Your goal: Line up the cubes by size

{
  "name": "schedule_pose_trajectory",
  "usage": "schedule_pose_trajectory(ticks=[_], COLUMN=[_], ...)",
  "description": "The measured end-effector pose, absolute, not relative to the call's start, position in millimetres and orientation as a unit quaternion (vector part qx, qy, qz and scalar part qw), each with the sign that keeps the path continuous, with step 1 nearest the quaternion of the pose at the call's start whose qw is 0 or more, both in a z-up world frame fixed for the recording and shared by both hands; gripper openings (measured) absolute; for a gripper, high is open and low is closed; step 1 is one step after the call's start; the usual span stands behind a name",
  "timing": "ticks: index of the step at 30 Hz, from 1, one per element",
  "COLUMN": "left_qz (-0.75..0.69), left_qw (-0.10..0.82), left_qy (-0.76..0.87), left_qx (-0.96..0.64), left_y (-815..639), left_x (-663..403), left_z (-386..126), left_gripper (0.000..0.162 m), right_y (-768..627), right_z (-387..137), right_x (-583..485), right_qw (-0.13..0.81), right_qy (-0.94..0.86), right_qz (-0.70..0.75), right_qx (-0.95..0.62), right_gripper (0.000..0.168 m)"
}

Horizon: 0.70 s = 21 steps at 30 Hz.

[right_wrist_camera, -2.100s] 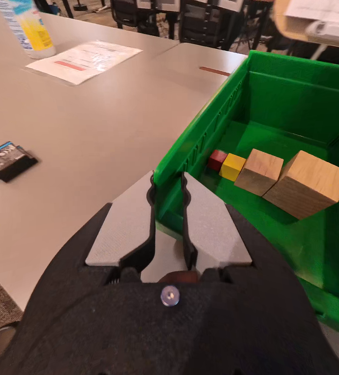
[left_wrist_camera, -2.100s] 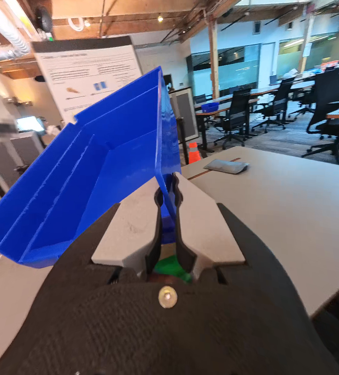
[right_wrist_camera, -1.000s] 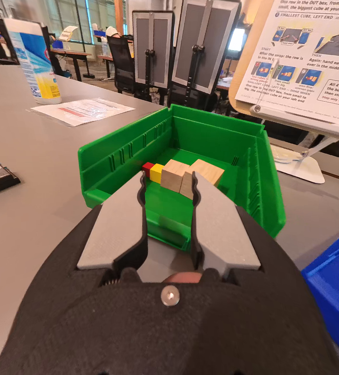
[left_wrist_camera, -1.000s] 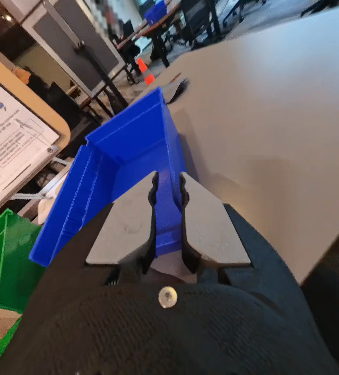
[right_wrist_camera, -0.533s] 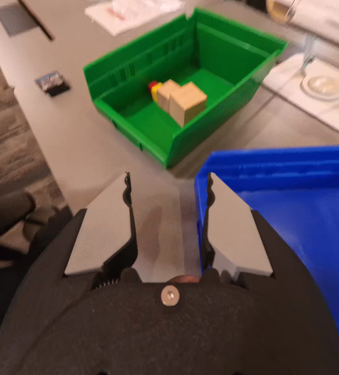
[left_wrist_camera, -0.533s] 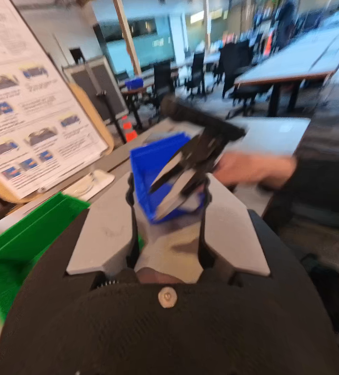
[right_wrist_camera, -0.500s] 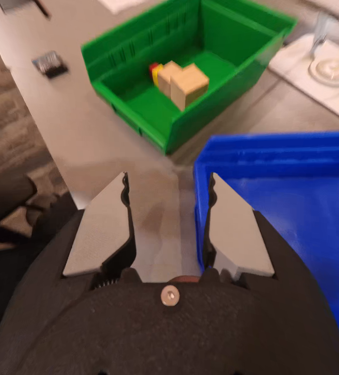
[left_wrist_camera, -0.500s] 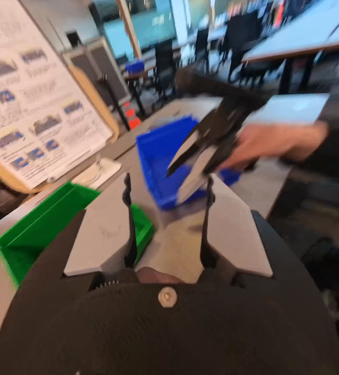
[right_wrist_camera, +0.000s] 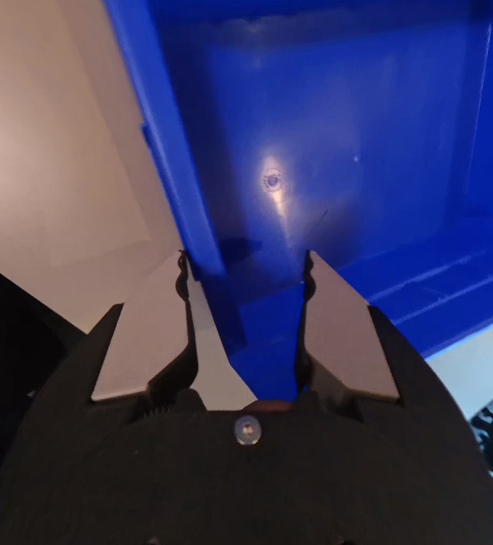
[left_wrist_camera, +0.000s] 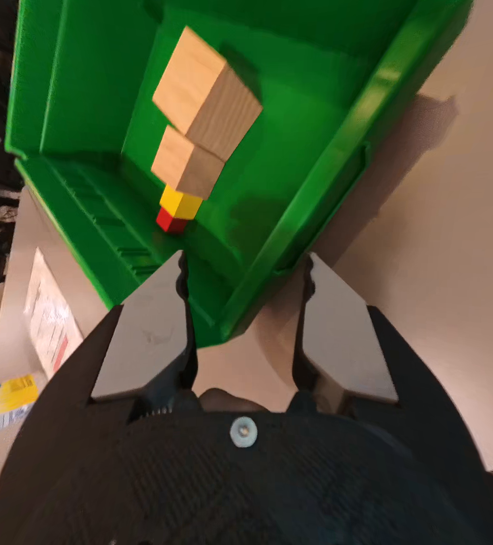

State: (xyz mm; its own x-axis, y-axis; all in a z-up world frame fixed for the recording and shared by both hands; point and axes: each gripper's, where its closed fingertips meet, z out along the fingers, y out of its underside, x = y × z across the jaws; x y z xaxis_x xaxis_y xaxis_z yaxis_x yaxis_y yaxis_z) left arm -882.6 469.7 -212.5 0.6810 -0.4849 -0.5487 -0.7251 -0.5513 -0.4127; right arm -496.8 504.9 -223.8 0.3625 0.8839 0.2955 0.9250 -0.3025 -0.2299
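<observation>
**Two bins, four cubes, both tongs spread and empty**

Item 1. Left gripper (left_wrist_camera: pixel 244 256): one, nearest the lens in the left wrist view. Its two grey fingers (left_wrist_camera: pixel 148 324) stand wide apart with nothing between them. The gap straddles the near corner of the green bin (left_wrist_camera: pixel 322 188), whose front lip runs from 6 toward 1 o'clock. Whether the tips touch the plastic cannot be told.

Item 2. Table (left_wrist_camera: pixel 431 265): one pale surface, bare at 3 o'clock of the gripper; its edge and a strip of dark floor show at 4 o'clock.

Item 3. Cubes: four, all on the green bin's floor, in one touching row running from 12 o'clock of the fingertips away toward the back wall. Nearest first: red cube (left_wrist_camera: pixel 171 221), smallest; yellow cube (left_wrist_camera: pixel 180 204); small wooden cube (left_wrist_camera: pixel 186 163); large wooden cube (left_wrist_camera: pixel 207 94). The picture is motion-blurred, so edges are soft.

Item 4. Margins, 8 to 9 o'clock: one clear-sleeved paper sheet (left_wrist_camera: pixel 50 324) flat on the table, and one canister (left_wrist_camera: pixel 3 401) with blue and yellow wrap, cut off by the frame. The bin's far wall is cropped at the top.

Item 5. Right gripper (right_wrist_camera: pixel 244 256): one, fingers likewise spread, holding nothing. Between and beyond them lies one blue bin (right_wrist_camera: pixel 416 289), its near corner passing under the gap. Its floor shows only a glare spot. The bin's right and far sides are cut off. Pale table shows at 10 o'clock; a dark shape at 8 o'clock is too dim to identify.
</observation>
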Motion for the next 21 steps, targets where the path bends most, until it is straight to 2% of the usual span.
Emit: schedule_pose_trajectory(ticks=[3,5,7,10,12,13,15,17,18,19,20,21], left_qz=[0.216,0.226,0.224,0.189,0.169,0.177,0.189,0.204,0.208,0.196,0.187,0.186], left_qw=[0.311,0.302,0.303,0.355,0.400,0.395,0.341,0.299,0.280,0.260,0.243,0.235], left_qy=[0.336,0.313,0.300,0.327,0.388,0.413,0.446,0.474,0.484,0.492,0.484,0.475], left_qx=[-0.862,-0.872,-0.877,-0.855,-0.813,-0.801,-0.806,-0.803,-0.802,-0.807,-0.820,-0.828], left_y=[461.6,456.5,451.9,450.6,452.7,454.5,459.8,470.1,474.3,474.4,474.6,475.3], left_x=[-916.8,-940.1,-957.0,-936.6,-899.5,-889.0,-880.1,-878.0,-878.2,-876.0,-875.8,-876.5], left_z=[-216.4,-221.3,-227.6,-218.0,-203.3,-201.6,-213.5,-226.9,-232.7,-237.8,-240.8,-241.0], left_gripper=[0.071,0.062,0.063,0.048,0.041,0.043,0.070,0.069,0.063,0.048,0.038,0.037], right_y=[515.4,524.0,532.3,530.7,523.9,519.1,508.6,501.9,501.3,503.3,505.9,506.1], right_z=[-225.1,-224.2,-222.8,-222.7,-219.5,-217.4,-214.1,-215.1,-217.8,-221.3,-225.2,-228.2], right_x=[-468.6,-449.6,-430.4,-421.6,-431.2,-439.2,-456.5,-469.9,-472.7,-472.8,-470.8,-470.1], right_qw=[0.173,0.166,0.161,0.169,0.188,0.194,0.199,0.193,0.185,0.177,0.167,0.156], right_qy=[-0.557,-0.556,-0.552,-0.574,-0.600,-0.613,-0.640,-0.659,-0.664,-0.663,-0.658,-0.650], right_qz=[-0.068,-0.083,-0.103,-0.098,-0.077,-0.060,-0.025,0.001,0.006,0.005,0.002,0.012], right_qx=[-0.809,-0.810,-0.812,-0.795,-0.774,-0.763,-0.741,-0.727,-0.725,-0.728,-0.734,-0.744], right_gripper=[0.090,0.091,0.088,0.069,0.064,0.064,0.063,0.053,0.051,0.045,0.027,0.027])
